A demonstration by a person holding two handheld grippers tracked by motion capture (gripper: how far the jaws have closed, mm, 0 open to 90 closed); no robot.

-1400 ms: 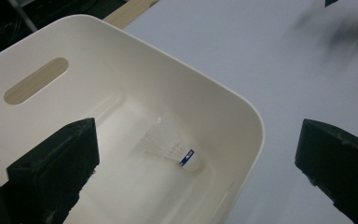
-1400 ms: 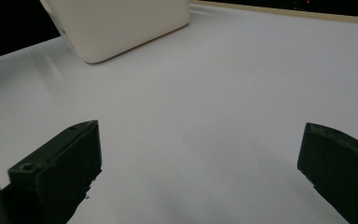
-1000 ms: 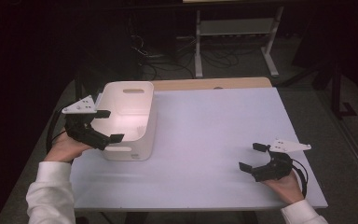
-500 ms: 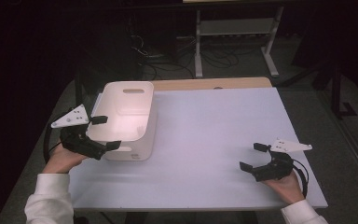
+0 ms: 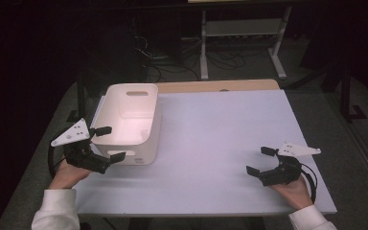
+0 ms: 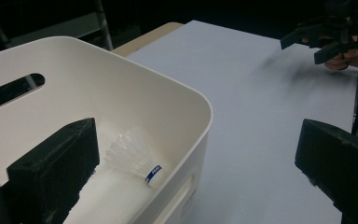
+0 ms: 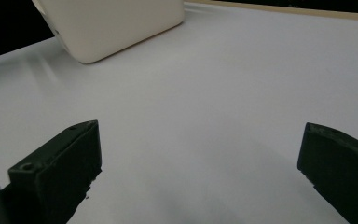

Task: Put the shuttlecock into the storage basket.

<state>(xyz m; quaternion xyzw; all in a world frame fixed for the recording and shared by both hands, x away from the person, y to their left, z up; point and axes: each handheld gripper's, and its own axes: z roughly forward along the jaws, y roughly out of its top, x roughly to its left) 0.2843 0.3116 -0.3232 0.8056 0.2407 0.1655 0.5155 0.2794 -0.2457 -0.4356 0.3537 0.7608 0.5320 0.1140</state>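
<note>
A white bin [image 5: 130, 120] sits on the tabletop [image 5: 220, 139], a shuttlecock [image 6: 135, 156] inside. The left claw [image 5: 106, 143] gapes at its near corner (could nudge it); right claw [image 5: 261, 160] open, empty.

White bin [image 5: 139, 112] with shuttlecock [image 6: 135, 156] inside, on white table [image 5: 230, 134].

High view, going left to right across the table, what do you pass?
left gripper → white bin → bare table → right gripper
</note>
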